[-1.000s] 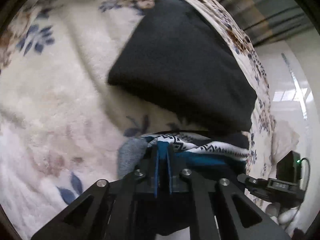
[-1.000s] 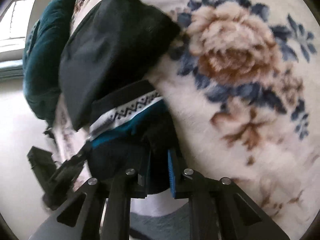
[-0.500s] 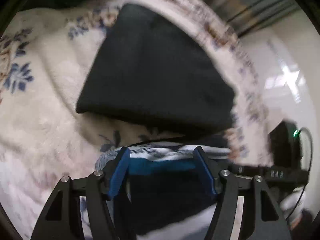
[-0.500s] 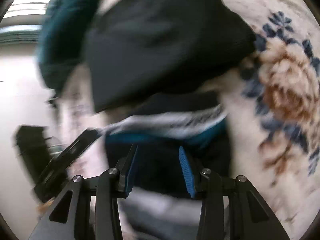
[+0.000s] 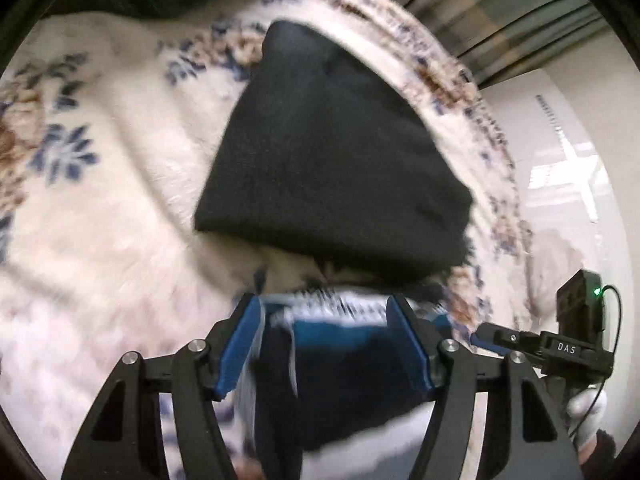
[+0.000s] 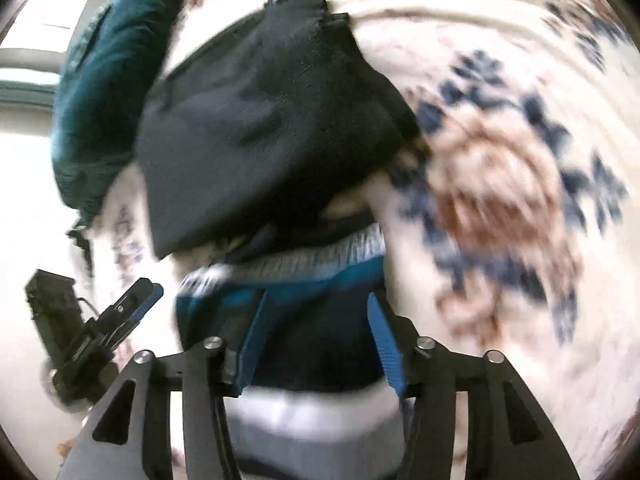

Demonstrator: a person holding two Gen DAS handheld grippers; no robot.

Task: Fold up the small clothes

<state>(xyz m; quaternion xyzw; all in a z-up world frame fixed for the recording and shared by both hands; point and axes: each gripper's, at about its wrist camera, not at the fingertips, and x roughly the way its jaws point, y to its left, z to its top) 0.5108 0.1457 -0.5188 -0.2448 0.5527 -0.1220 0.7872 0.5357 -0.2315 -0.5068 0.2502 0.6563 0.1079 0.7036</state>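
A small folded garment [image 5: 340, 352], dark navy with a teal band and a white patterned band, lies on the floral blanket [image 5: 100, 220] right in front of both grippers. It also shows in the right wrist view [image 6: 320, 320]. My left gripper [image 5: 326, 344] is open, with its blue pads either side of the garment. My right gripper [image 6: 320, 340] is open over the same garment. A folded black garment [image 5: 332, 168] lies just beyond it, also in the right wrist view [image 6: 260, 120]. The other gripper shows at the edge of each view.
A dark teal cushion [image 6: 108, 92] lies at the blanket's far edge. The blanket's edge [image 5: 492, 200] runs close to the right of both garments, with pale floor [image 5: 580, 128] beyond. Both views are motion-blurred.
Both grippers were shut on the patterned garment a second ago. They have opened and let it go on the blanket, and have drawn back a little.
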